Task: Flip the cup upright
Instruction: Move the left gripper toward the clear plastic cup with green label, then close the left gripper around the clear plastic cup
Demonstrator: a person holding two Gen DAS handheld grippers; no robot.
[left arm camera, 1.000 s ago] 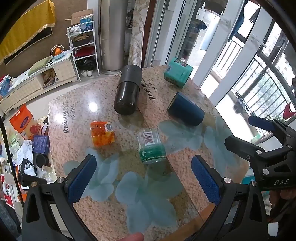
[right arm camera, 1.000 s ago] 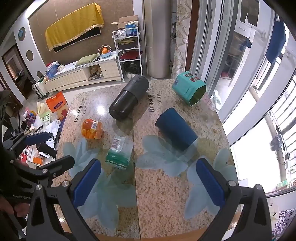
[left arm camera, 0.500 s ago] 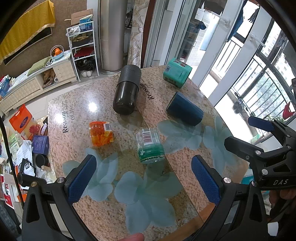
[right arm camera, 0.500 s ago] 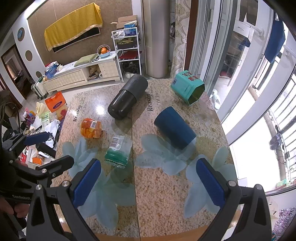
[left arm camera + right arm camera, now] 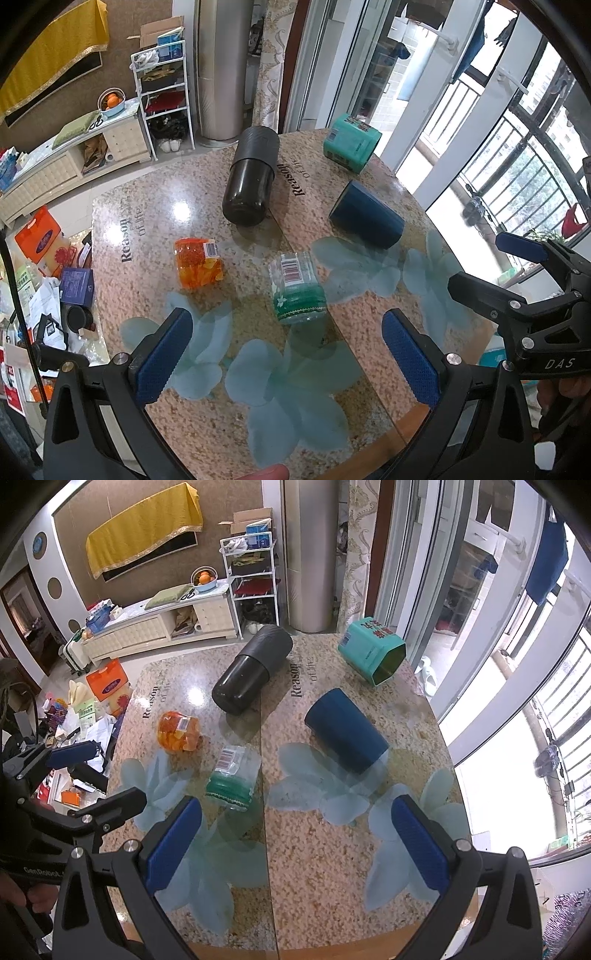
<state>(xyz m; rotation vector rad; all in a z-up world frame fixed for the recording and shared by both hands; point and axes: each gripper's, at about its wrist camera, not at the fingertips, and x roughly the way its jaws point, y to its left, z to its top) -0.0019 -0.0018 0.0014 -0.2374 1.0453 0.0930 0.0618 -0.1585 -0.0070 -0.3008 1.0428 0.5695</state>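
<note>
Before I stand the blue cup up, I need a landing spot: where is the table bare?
Bare: the near flower-printed table in front of both open grippers. Crowded: middle and far end, with blue cup, black flask, teal tin.

On the table (image 5: 155, 206) you can read "Reason" twice in dark print, each with a smaller line reading "of life" beside it. "DAS" stands in white on the right gripper (image 5: 517, 266) body in your left view. "GenRobot" stands on the left gripper (image 5: 88, 775) body in your right view. Barcode labels sit on the orange jar (image 5: 199, 262) and green jar (image 5: 295, 284); their digits are illegible. The teal tin (image 5: 371, 653) carries red characters, too small to read.
</note>
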